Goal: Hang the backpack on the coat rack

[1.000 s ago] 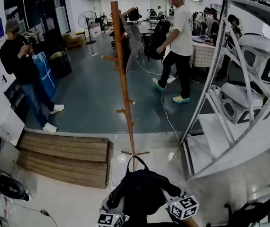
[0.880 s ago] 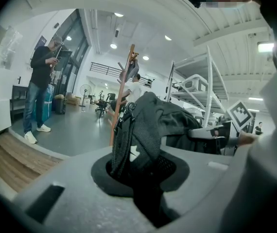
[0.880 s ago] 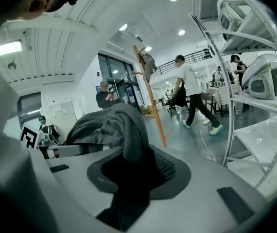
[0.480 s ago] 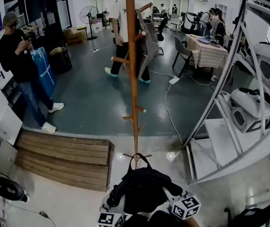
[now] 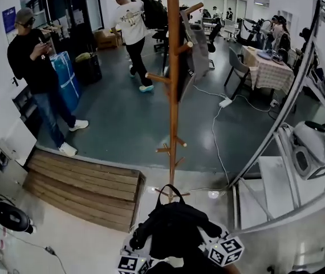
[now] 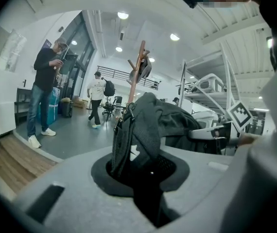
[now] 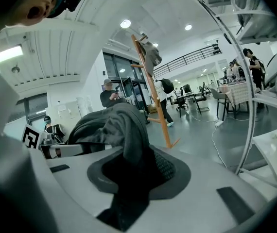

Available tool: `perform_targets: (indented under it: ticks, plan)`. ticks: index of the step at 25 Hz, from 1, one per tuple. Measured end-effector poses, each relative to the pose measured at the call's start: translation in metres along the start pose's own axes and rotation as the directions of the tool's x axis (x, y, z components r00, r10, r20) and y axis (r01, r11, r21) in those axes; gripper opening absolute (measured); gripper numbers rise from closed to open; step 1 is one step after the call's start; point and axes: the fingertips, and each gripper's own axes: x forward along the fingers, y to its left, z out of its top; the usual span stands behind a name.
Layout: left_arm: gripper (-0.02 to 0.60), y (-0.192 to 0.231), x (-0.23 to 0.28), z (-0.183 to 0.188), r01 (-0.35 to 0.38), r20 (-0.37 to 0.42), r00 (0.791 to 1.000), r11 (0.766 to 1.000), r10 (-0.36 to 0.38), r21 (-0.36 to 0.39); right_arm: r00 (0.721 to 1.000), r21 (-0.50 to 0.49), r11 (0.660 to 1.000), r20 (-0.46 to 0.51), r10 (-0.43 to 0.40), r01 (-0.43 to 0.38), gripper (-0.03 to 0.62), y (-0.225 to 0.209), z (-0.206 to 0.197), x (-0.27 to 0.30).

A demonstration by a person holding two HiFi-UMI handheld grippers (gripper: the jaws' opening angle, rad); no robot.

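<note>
Head view: the black fabric backpack (image 5: 174,233) is carried low in front of the person, near the foot of the tall wooden coat rack (image 5: 174,96); gripping it from both sides likely keeps it level and ready to lift to a peg

Left gripper view: the left claw (image 6: 143,171) is clenched on a fold of the bag's strap

Right gripper view: the right claw (image 7: 129,178) likewise grasps the bag's fabric, sharing the weight
</note>
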Motion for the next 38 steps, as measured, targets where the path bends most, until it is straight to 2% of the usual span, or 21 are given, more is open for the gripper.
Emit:
perform_targets:
  ticks: [6, 12, 23, 30, 34, 38]
  plan:
    - [0.078, -0.012, 0.029, 0.004, -0.072, 0.013, 0.997, 0.997, 0.072, -0.024, 0.997, -0.020, 0.997, -0.020, 0.071, -0.071, 0.109, -0.035, 0.014, 0.015]
    - [0.078, -0.032, 0.058, 0.010, -0.110, 0.023, 0.994, 0.993, 0.111, -0.035, 0.992, -0.044, 0.992, -0.027, 0.121, -0.122, 0.109, -0.070, 0.030, 0.020]
    - [0.078, -0.053, 0.100, 0.025, -0.145, 0.056, 0.988, 0.989, 0.146, -0.022, 0.987, -0.072, 0.984, -0.011, 0.161, -0.161, 0.109, -0.118, 0.059, 0.032]
    - [0.078, -0.052, 0.121, 0.042, -0.158, 0.088, 0.983, 0.987, 0.159, -0.017, 0.983, -0.088, 0.980, 0.024, 0.183, -0.180, 0.109, -0.133, 0.081, 0.045]
    - [0.078, -0.044, 0.135, 0.056, -0.169, 0.138, 0.976, 0.985, 0.170, -0.025, 0.981, -0.094, 0.978, 0.039, 0.188, -0.184, 0.109, -0.139, 0.094, 0.058]
    - [0.078, -0.039, 0.152, 0.066, -0.168, 0.138, 0.975, 0.985, 0.172, -0.038, 0.981, -0.098, 0.978, 0.049, 0.187, -0.182, 0.109, -0.150, 0.103, 0.072]
